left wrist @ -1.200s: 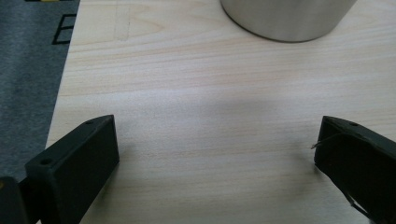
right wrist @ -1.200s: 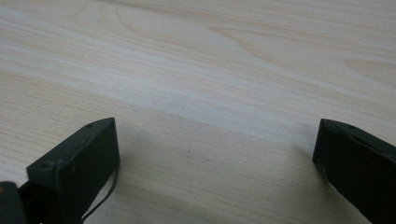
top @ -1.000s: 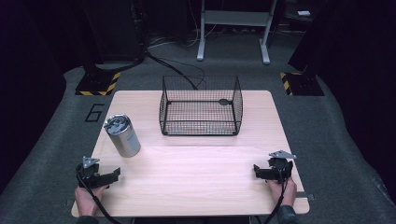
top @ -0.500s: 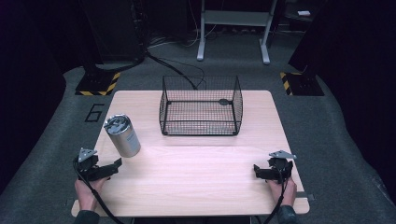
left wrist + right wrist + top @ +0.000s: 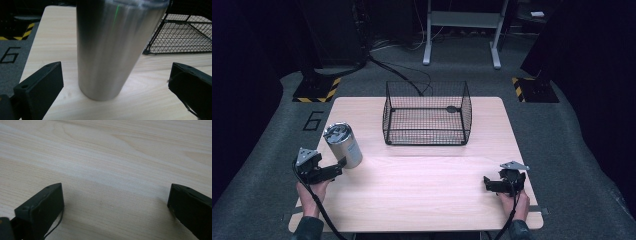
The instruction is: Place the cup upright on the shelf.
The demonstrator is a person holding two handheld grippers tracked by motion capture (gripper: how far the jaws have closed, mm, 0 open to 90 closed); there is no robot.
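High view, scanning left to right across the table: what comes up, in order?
left gripper → steel tumbler → wire basket → right gripper

brushed steel tumbler (image 5: 343, 144) standing upright near the surface's left edge, shiny lid on top, black wire basket (image 5: 427, 114) sitting farther back, open-topped

Silver brushed-steel tumbler (image 5: 343, 145); black wire-mesh basket (image 5: 427, 115); pale woodgrain table (image 5: 422, 195); yellow-black hazard stripes (image 5: 319, 93).
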